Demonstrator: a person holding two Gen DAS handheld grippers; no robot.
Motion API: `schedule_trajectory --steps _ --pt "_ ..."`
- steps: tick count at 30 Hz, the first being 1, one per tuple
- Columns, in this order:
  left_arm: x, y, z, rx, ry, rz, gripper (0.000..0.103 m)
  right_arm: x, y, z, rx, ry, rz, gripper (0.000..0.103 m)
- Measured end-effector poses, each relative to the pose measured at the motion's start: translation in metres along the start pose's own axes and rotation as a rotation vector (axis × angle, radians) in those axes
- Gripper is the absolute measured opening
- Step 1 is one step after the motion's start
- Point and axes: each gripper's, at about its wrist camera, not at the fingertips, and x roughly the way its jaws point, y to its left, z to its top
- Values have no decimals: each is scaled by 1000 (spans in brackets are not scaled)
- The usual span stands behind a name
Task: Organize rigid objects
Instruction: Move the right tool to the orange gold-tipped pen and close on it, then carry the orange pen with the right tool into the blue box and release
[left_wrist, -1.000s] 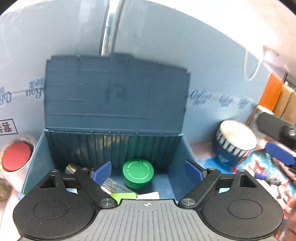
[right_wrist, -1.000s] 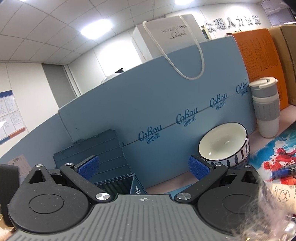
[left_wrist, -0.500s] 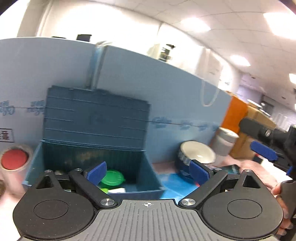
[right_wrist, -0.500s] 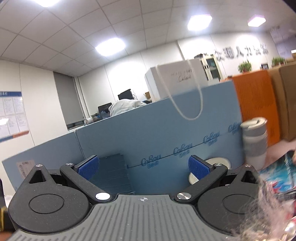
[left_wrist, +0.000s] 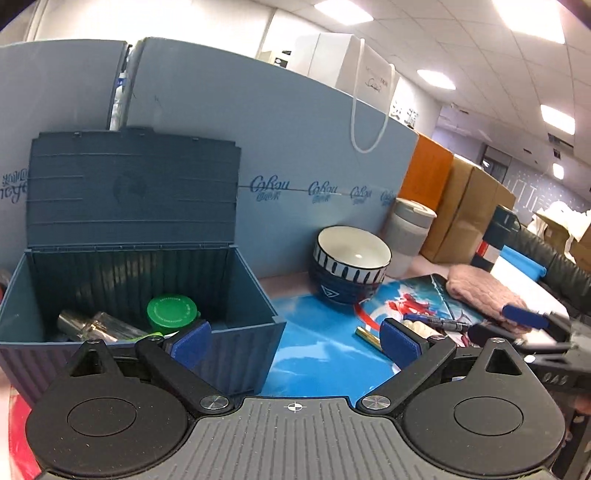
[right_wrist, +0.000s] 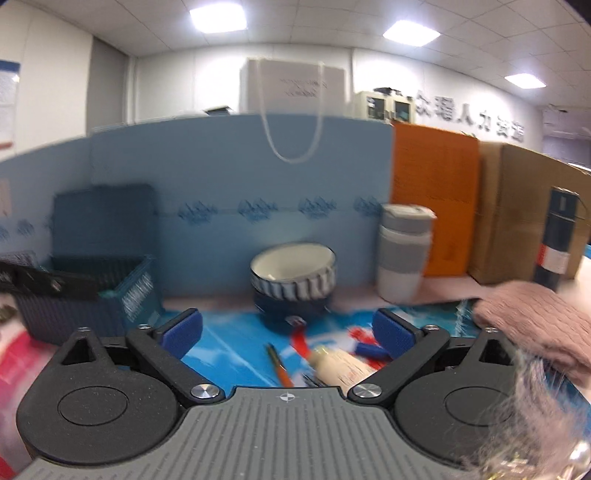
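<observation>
Against a blue partition (left_wrist: 295, 122) printed with a repeated script logo, a dark blue storage box (left_wrist: 140, 295) stands lid-up on the desk, holding a green-lidded jar (left_wrist: 171, 309) and a metal cylinder (left_wrist: 92, 325). Just right of it sits a striped ceramic bowl (left_wrist: 351, 262), then a grey travel cup (left_wrist: 408, 236). Pens (left_wrist: 439, 322) lie on a colourful mat (left_wrist: 325, 354). The left gripper (left_wrist: 295, 343), tilted slightly downward, has just spread wide, empty, between box and pens. The right gripper (right_wrist: 288, 332), narrowing a little yet open, frames a cream tube (right_wrist: 340, 365), untouched.
</observation>
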Motion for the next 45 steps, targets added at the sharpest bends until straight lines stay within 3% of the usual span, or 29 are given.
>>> schedule_trajectory --steps 4,9,15,18,20,22,24,32,38,41,42,43,45 --pt "-3 6 0 -25 -6 -14 99 15 1 -17 -39 105 15 68" --pt "-6 9 1 -43 -12 -35 99 42 6 -35 -94 224 31 51" --pt "-9 13 2 -63 -21 -60 99 77 -6 -49 -10 346 49 47" --pt "-10 15 3 -73 -23 -63 99 86 -7 -49 3 333 38 51" --pt "-11 16 3 -78 -27 -65 99 90 -9 -47 27 331 43 48" --pt "-12 19 4 -85 -28 -64 99 90 -8 -48 14 318 36 21" --pt "-12 21 4 -93 -29 -62 99 88 -8 -48 31 314 41 11" --pt "-13 22 4 -98 -31 -66 99 77 4 -50 95 328 190 11" --pt "-14 22 5 -100 -33 -70 99 80 18 -50 37 335 177 12" --pt "-15 23 5 -105 -36 -77 99 84 22 -46 10 334 163 28" --pt "-15 24 5 -106 -36 -78 99 86 25 -44 -5 332 161 43" --pt "-15 24 5 -107 -36 -78 99 89 29 -42 -26 328 161 51" --pt "-15 24 6 -106 -37 -77 99 97 36 -36 -65 318 162 51"
